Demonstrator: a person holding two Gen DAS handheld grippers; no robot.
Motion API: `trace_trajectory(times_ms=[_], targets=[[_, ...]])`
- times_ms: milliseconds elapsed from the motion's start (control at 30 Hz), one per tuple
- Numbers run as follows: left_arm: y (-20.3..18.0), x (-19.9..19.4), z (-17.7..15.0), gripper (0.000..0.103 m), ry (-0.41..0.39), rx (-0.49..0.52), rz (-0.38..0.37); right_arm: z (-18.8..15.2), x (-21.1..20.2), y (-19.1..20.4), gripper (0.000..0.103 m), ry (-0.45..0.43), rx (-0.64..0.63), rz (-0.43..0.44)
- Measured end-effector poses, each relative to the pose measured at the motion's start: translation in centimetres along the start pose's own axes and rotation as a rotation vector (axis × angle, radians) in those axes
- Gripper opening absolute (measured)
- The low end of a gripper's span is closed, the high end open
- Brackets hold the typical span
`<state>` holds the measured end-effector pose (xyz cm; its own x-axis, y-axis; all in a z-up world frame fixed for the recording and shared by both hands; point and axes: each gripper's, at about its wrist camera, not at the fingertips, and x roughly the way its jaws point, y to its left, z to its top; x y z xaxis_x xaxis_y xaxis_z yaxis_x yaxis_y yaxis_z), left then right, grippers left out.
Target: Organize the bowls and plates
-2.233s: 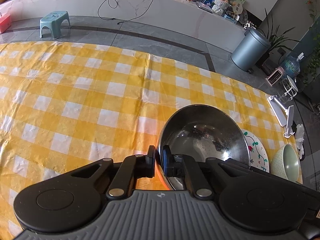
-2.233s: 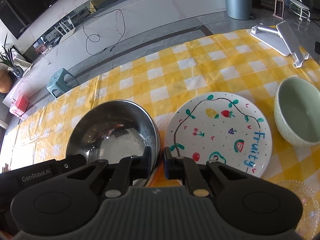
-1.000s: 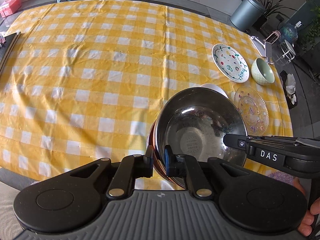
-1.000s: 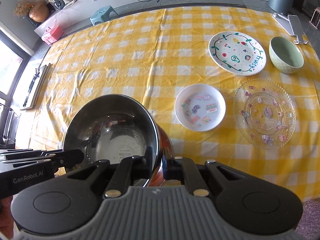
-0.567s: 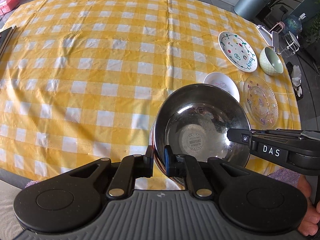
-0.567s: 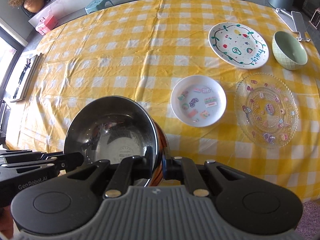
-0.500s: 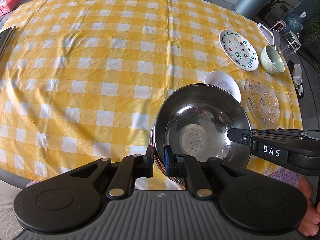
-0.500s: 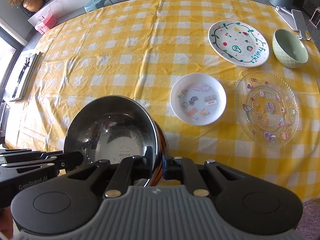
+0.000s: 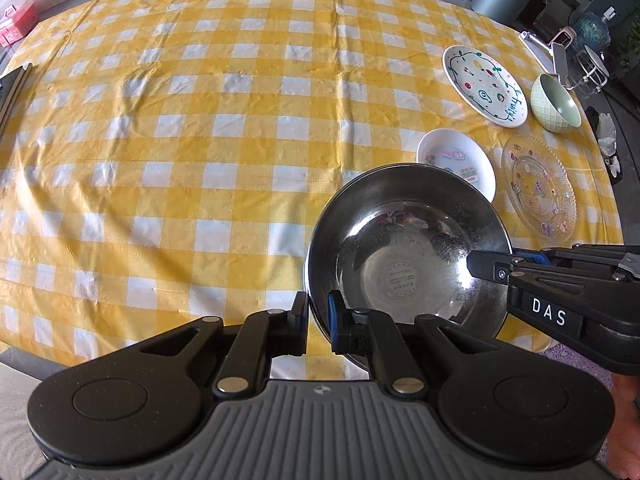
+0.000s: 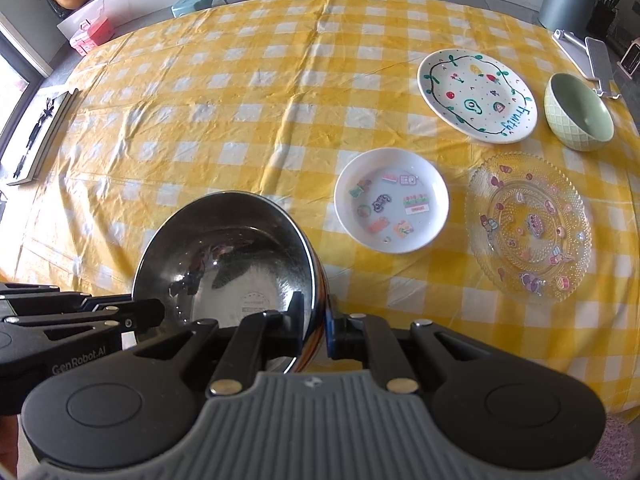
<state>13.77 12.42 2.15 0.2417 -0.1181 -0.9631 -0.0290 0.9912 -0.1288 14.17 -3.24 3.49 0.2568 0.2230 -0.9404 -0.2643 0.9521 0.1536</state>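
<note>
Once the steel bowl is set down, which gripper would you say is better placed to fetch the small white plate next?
Probably the right gripper: it grips the steel bowl on the rim nearest the small white plate; the left gripper holds the opposite rim.

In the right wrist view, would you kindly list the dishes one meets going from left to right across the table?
steel bowl → small white plate → fruit-painted plate → clear glass plate → green bowl

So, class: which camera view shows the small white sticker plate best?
The right wrist view: the small white sticker plate shows whole, stickers clear. In the left wrist view the steel bowl hides its near edge.
</note>
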Motion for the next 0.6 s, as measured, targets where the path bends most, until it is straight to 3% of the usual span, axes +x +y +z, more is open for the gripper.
trace_trajectory(times_ms=[200,300,367,433,600], targets=[[-0.1,-0.5,-0.1,0.012,-0.008,0.030,0.000,-0.2,-0.3,-0.3,0.012,-0.010,0.010,0.014],[-0.2,-1.4,-0.2,0.023,-0.033,0.055,0.006,-0.3,-1.1,-0.7,0.014,-0.028,0.017,0.041],[-0.2,-2.1,-0.3,0.028,-0.052,0.065,0.003,-0.4,-2.0,-1.2,0.026,-0.048,0.028,0.080],[-0.1,-2.8,-0.1,0.035,-0.068,0.067,-0.006,-0.5,-2.8,-1.8,0.028,-0.065,0.030,0.096],[-0.8,-4.7,0.6,0.037,-0.127,0.073,-0.032,-0.8,-4.4,-4.5,0.033,-0.095,0.050,0.076]])
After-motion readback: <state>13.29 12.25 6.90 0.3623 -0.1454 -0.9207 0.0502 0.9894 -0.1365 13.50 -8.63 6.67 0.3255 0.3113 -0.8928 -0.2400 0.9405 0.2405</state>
